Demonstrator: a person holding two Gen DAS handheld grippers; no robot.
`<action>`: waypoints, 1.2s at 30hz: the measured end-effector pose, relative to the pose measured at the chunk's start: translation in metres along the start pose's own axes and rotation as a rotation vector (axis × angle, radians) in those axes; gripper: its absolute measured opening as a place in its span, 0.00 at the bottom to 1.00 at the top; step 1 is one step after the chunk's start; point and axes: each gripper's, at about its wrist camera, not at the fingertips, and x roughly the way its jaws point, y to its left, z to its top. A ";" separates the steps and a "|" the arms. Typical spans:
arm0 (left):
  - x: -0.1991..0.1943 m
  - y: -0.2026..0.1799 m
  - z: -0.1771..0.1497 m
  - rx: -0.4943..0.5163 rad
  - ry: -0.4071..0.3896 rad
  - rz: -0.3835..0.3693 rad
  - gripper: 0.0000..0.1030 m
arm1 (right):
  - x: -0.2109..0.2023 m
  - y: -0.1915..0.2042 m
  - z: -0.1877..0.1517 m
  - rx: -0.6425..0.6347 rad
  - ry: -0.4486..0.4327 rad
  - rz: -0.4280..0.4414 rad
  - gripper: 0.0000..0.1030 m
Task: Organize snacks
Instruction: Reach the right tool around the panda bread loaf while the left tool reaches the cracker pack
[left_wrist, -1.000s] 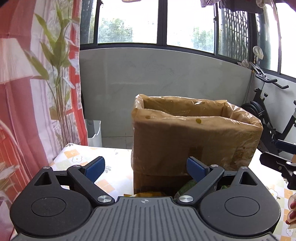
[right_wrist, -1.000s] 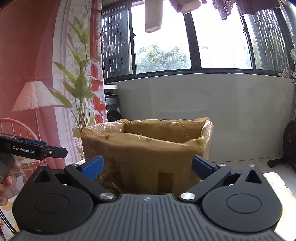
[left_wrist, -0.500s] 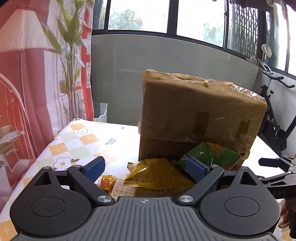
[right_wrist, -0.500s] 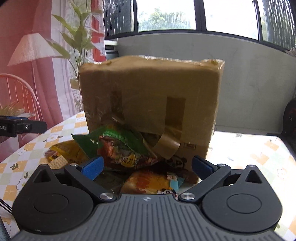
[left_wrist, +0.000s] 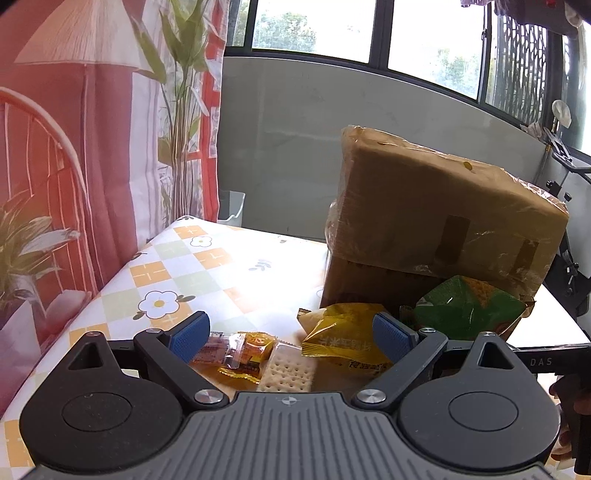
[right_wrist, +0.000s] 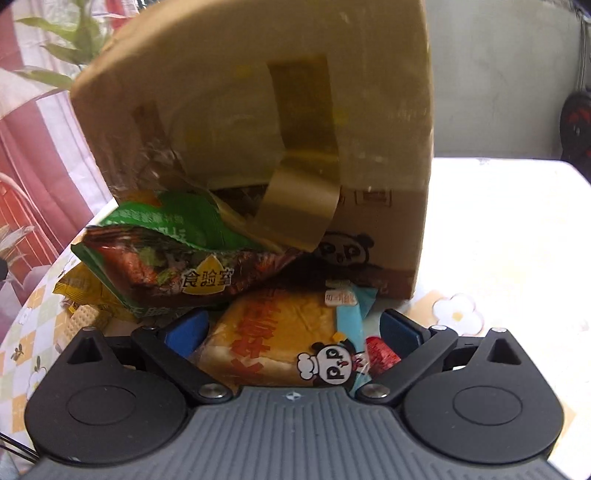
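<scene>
A tall cardboard box (left_wrist: 436, 225) wrapped in plastic stands on the table, with snack packets heaped at its base. My left gripper (left_wrist: 291, 334) hangs open over a small orange packet (left_wrist: 240, 350), a cracker pack (left_wrist: 286, 369) and a yellow bag (left_wrist: 340, 336); nothing touches its pads. A green bag (left_wrist: 465, 306) leans on the box. My right gripper (right_wrist: 293, 328) is low over a bread packet (right_wrist: 273, 339) with a panda logo, which lies between its fingers; the jaws are closing but the pads stand clear of it. A green-and-brown bag (right_wrist: 177, 258) lies just beyond, under the box (right_wrist: 258, 122).
A chequered flower-print cloth (left_wrist: 177, 273) covers the table, with bare room to the left of the box. Curtains (left_wrist: 74, 147) hang at the left edge. An exercise bike (left_wrist: 565, 221) stands behind on the right. The other hand-held gripper (left_wrist: 546, 360) shows at the right.
Both grippers have sunk and tipped down from the box's open top to the snack heap at its base. The right one has come close over the bread packet.
</scene>
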 end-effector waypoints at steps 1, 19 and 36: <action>0.000 0.000 -0.001 -0.002 0.001 -0.001 0.93 | -0.001 0.000 -0.001 -0.001 -0.002 0.007 0.91; -0.011 0.001 -0.023 -0.006 0.040 -0.031 0.92 | -0.062 0.027 -0.049 -0.136 -0.134 -0.021 0.76; -0.009 0.012 -0.043 0.088 0.103 -0.025 0.79 | -0.079 0.023 -0.070 -0.076 -0.184 -0.016 0.76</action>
